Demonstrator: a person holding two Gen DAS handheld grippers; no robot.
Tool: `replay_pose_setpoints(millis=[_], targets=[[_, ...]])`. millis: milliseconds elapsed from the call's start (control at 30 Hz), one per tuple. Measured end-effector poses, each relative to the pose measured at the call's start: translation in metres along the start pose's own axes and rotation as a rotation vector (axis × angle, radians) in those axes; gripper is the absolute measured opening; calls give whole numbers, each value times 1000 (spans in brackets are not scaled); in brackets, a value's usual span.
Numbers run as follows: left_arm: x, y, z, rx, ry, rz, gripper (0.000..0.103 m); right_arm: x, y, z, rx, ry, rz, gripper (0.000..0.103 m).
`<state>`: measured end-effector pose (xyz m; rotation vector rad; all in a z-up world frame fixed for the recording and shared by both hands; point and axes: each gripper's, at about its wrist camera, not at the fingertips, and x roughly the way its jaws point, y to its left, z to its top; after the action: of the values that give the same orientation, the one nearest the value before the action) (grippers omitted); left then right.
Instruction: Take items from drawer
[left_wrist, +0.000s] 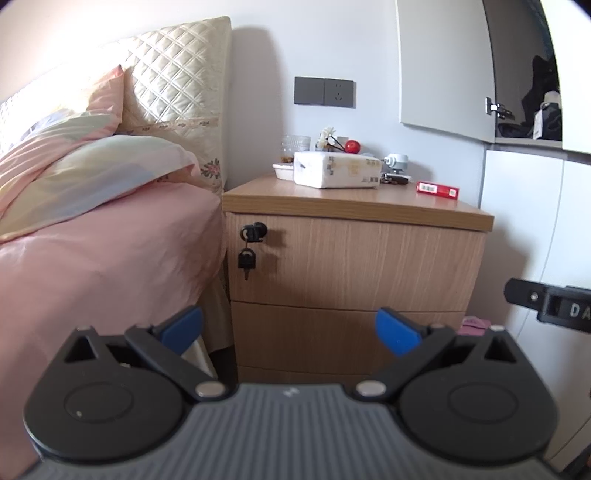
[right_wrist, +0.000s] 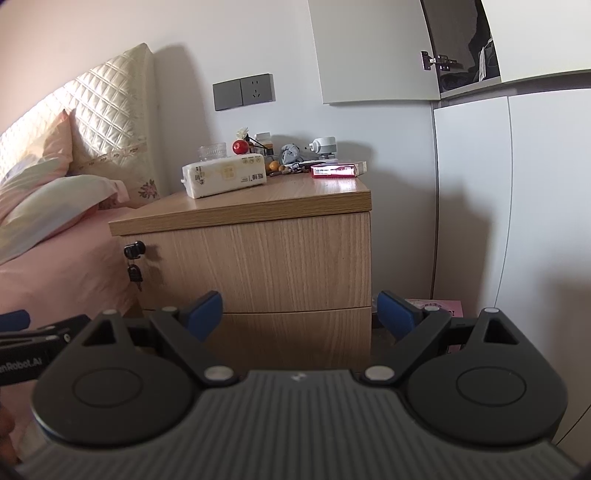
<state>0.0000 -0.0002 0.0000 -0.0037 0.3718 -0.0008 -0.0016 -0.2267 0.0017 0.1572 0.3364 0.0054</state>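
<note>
- The wooden bedside cabinet (left_wrist: 354, 258) stands between the bed (left_wrist: 92, 258) and the white wardrobe (left_wrist: 535, 221); it is the landmark here.
- Its top drawer (left_wrist: 354, 262) is shut, with a black key (left_wrist: 253, 232) in the lock at the upper corner nearest the bed and a second key (left_wrist: 246, 260) hanging below it.
- The middle drawer (left_wrist: 343, 332) under it is shut too, and a third front shows just below; nothing inside any drawer can be seen.
- On the cabinet top: a white tissue pack (left_wrist: 336, 170) near the front, a red box (left_wrist: 437, 190) toward the wardrobe side, a clear glass (left_wrist: 295, 144) and a small white dish (left_wrist: 283, 170) at the back.
- Above the wardrobe side of the cabinet, an upper cupboard door (left_wrist: 443, 66) hangs open; dark items sit inside, too dim to name.
- The left gripper (left_wrist: 290, 330) hangs in front of the cabinet, its blue fingers (left_wrist: 183, 328) wide apart, nothing between them.
- The right gripper (right_wrist: 299, 314) is likewise in front of the cabinet, fingers (right_wrist: 395, 314) spread, empty, clear of the drawers.
</note>
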Motion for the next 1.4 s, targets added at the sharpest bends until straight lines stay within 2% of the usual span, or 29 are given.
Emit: replay_pose_setpoints(millis=[1400], targets=[[-2, -1, 0, 18, -4, 1, 103, 2, 3, -4, -9, 5, -14, 92]])
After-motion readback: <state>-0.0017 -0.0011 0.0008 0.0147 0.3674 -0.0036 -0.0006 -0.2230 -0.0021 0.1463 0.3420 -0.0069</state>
